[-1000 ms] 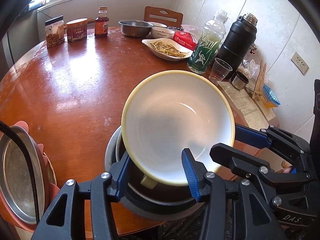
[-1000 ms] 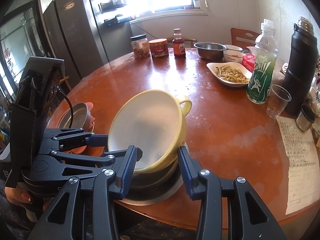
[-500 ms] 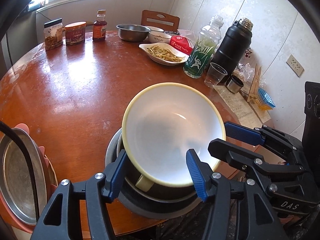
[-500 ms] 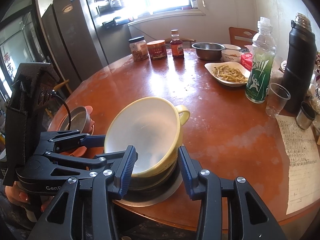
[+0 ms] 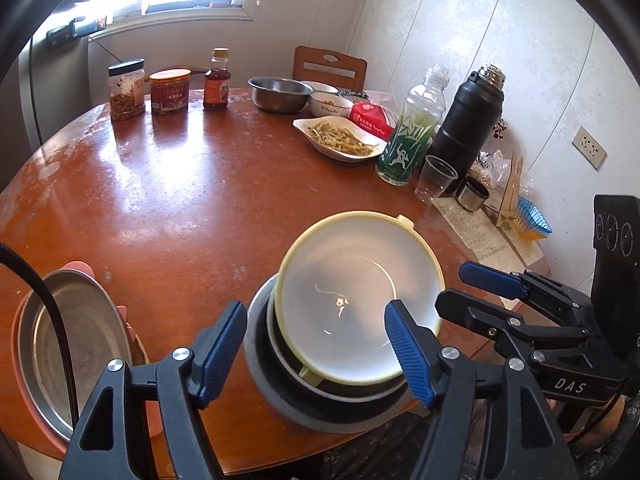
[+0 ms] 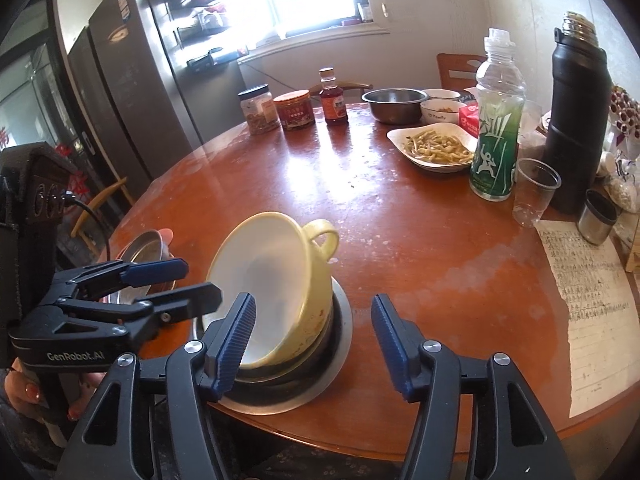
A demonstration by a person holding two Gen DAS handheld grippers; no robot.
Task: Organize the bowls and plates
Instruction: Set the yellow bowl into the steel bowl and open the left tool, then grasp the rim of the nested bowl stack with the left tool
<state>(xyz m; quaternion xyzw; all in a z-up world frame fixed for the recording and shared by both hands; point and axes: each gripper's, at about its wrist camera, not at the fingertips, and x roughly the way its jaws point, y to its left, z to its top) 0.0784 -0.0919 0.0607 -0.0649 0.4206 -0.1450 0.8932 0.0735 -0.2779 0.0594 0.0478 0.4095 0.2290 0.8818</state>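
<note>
Left wrist view: my yellow bowl (image 5: 358,300) sits tilted in the metal bowl stack (image 5: 320,392) at the table's near edge, released; left gripper (image 5: 316,340) and right gripper (image 6: 312,338), jaws just widened, flank it empty.

Left tool (image 5: 316,348) has just opened, releasing the yellow bowl (image 5: 360,300).

"DAS" stands in white letters on the black body of the right hand-held gripper (image 5: 496,296), seen at the right. "GenRobot.AI" stands on the left hand-held gripper (image 6: 168,280), at the near left. The handwriting on the paper sheet (image 6: 588,300) at the desk's right edge is too small to read.
</note>
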